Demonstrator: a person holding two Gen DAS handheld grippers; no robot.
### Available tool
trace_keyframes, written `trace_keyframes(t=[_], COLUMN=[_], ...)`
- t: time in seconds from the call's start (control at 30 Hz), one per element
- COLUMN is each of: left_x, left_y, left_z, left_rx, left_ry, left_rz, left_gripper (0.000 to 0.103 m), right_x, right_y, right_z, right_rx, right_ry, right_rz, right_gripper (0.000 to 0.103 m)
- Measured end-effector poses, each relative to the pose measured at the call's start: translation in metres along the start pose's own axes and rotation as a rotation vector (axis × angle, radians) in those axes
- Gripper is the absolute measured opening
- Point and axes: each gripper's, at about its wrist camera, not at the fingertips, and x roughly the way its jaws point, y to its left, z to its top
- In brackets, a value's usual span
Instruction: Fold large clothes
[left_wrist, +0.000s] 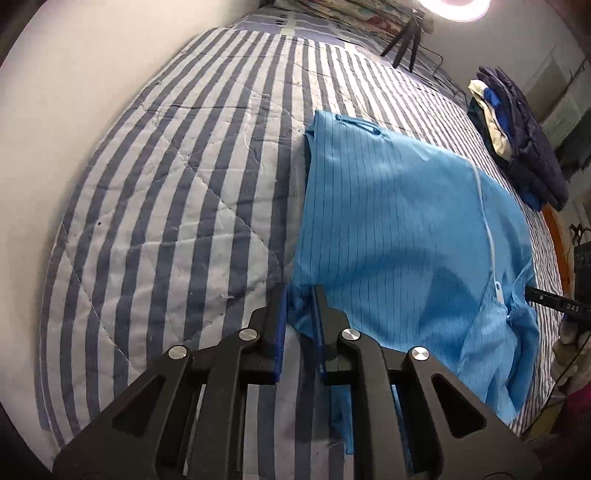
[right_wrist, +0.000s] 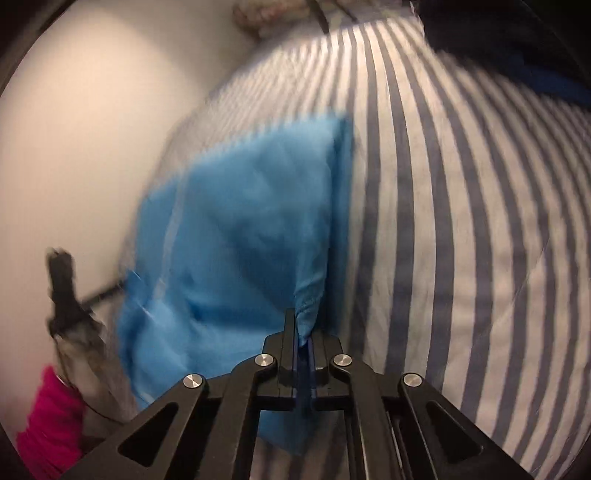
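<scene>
Fabric of the blue garment (left_wrist: 399, 229) is lying on the striped bedspread (left_wrist: 166, 206); right gripper (right_wrist: 303, 328) is pinching its edge, left gripper (left_wrist: 300, 295) seemingly parted around a corner. Both should be lifting evenly.

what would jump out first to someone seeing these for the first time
The bright blue garment spread across the blue-and-white striped quilt dominates both views. The right claw is shut on its edge, while the left claw straddles a corner with a gap. A dark jacket pile sits at the far right.
</scene>
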Motion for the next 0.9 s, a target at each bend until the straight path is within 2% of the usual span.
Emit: trace_keyframes(t=[0.07, 0.13, 0.17, 0.23, 0.33, 0.37, 0.47, 0.57, 0.73, 0.77, 0.83, 0.9], left_x=[-0.002, -0.010, -0.017, -0.032, -0.046, -0.047, -0.040, -0.020, 0.030, 0.041, 0.048, 0.044], left_y=[0.001, 0.004, 0.008, 0.009, -0.008, -0.017, -0.043, -0.057, -0.051, -0.043, -0.035, -0.036], left_z=[0.001, 0.003, 0.005, 0.011, 0.029, 0.037, 0.059, 0.074, 0.075, 0.072, 0.062, 0.061], left_rx=[0.009, -0.003, -0.014, -0.026, 0.017, 0.036, 0.066, 0.085, 0.071, 0.055, 0.049, 0.090], left_ry=[0.008, 0.003, -0.009, -0.055, -0.128, -0.147, -0.178, -0.177, -0.103, -0.075, -0.089, -0.079], left_rz=[0.002, -0.002, -0.005, -0.017, -0.045, -0.054, -0.088, -0.090, -0.042, -0.039, -0.074, -0.068], left_gripper=[0.012, 0.012, 0.012, 0.012, 0.013, 0.013, 0.013, 0.013, 0.013, 0.013, 0.013, 0.013], right_x=[-0.007, -0.023, -0.035, -0.057, -0.085, -0.087, -0.072, -0.038, 0.021, 0.029, 0.034, 0.035], right_y=[0.008, 0.015, 0.018, 0.026, 0.042, 0.053, 0.077, 0.090, 0.066, 0.056, 0.044, 0.049], right_z=[0.003, 0.007, 0.009, 0.017, 0.031, 0.037, 0.052, 0.066, 0.073, 0.072, 0.068, 0.065], right_rx=[-0.068, -0.123, -0.146, -0.166, -0.220, -0.251, -0.319, -0.358, -0.338, -0.315, -0.299, -0.367], right_ry=[-0.010, -0.029, -0.061, -0.124, -0.275, -0.325, -0.372, -0.351, -0.238, -0.214, -0.198, -0.201], right_rz=[-0.036, -0.091, -0.124, -0.143, -0.129, -0.134, -0.138, -0.142, -0.225, -0.230, -0.202, -0.235], right_gripper=[0.002, 0.025, 0.028, 0.029, 0.029, 0.030, 0.030, 0.030, 0.028, 0.026, 0.026, 0.025])
